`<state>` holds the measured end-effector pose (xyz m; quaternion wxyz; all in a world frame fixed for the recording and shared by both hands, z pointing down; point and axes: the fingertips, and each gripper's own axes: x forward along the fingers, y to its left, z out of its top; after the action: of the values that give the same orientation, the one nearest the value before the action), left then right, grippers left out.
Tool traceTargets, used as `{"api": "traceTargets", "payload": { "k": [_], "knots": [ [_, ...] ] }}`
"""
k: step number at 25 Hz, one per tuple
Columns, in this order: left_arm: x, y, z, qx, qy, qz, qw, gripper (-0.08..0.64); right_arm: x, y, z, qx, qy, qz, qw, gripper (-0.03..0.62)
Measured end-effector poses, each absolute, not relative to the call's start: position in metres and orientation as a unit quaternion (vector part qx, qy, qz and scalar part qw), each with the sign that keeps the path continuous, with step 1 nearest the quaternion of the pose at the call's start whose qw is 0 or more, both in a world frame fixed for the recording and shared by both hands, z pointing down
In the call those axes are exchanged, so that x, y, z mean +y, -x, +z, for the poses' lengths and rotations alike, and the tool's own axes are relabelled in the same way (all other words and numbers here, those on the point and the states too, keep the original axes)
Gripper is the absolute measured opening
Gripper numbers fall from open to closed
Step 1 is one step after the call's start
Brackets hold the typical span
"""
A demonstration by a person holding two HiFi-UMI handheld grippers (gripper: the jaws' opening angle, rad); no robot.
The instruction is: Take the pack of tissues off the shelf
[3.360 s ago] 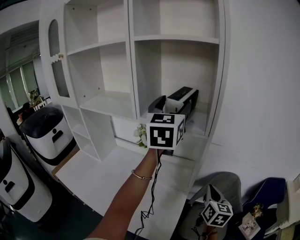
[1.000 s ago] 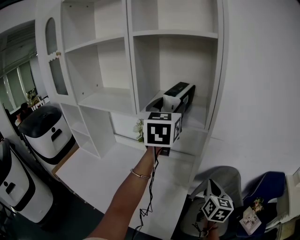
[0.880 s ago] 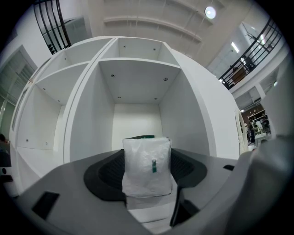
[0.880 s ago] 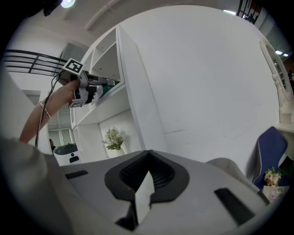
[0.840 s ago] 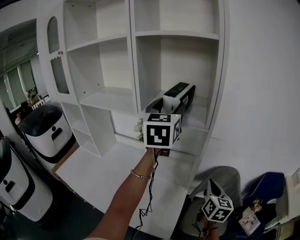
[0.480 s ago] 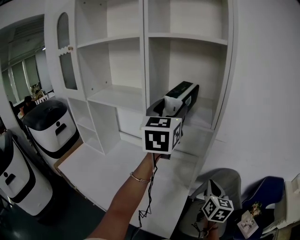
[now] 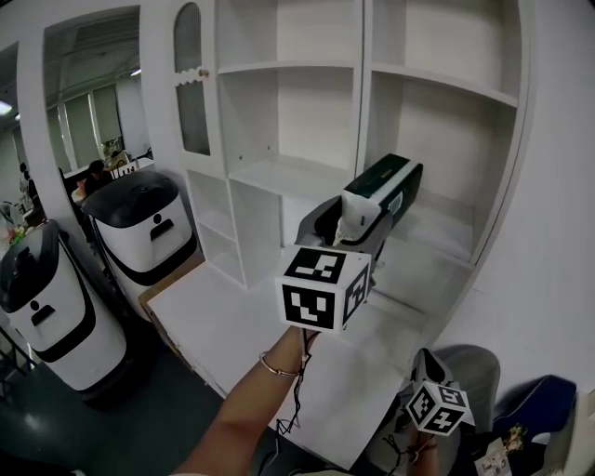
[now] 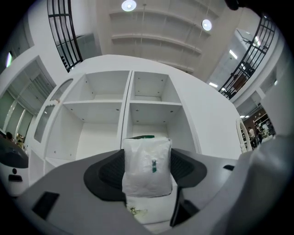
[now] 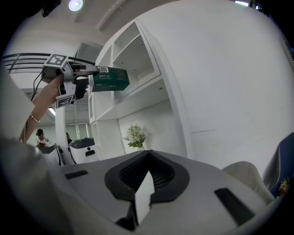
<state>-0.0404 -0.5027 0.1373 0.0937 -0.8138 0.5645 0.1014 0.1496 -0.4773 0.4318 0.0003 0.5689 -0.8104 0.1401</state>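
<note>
A white shelf unit (image 7: 296, 175) rises over a white counter (image 7: 244, 314), with two white-and-black machines (image 7: 141, 232) at its left. The left gripper (image 8: 146, 172) clamps the pack of tissues (image 7: 379, 191) in the air before the shelves. The right gripper (image 9: 146, 178) has its jaws seemingly together.

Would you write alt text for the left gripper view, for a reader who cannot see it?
The left tool grips a white pack of tissues between its jaws, end-on at centre. Behind stands a white shelf unit with open compartments, ceiling lights above.
</note>
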Motion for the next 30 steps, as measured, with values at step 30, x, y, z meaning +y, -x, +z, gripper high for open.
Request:
{"api": "traceTargets", "payload": {
  "k": [30],
  "knots": [
    [-0.391, 0.227, 0.363, 0.771, 0.627, 0.111, 0.012, 0.295, -0.491, 0.040, 0.425, -0.899, -0.435, 0.055, 0.022, 0.006]
  ]
}}
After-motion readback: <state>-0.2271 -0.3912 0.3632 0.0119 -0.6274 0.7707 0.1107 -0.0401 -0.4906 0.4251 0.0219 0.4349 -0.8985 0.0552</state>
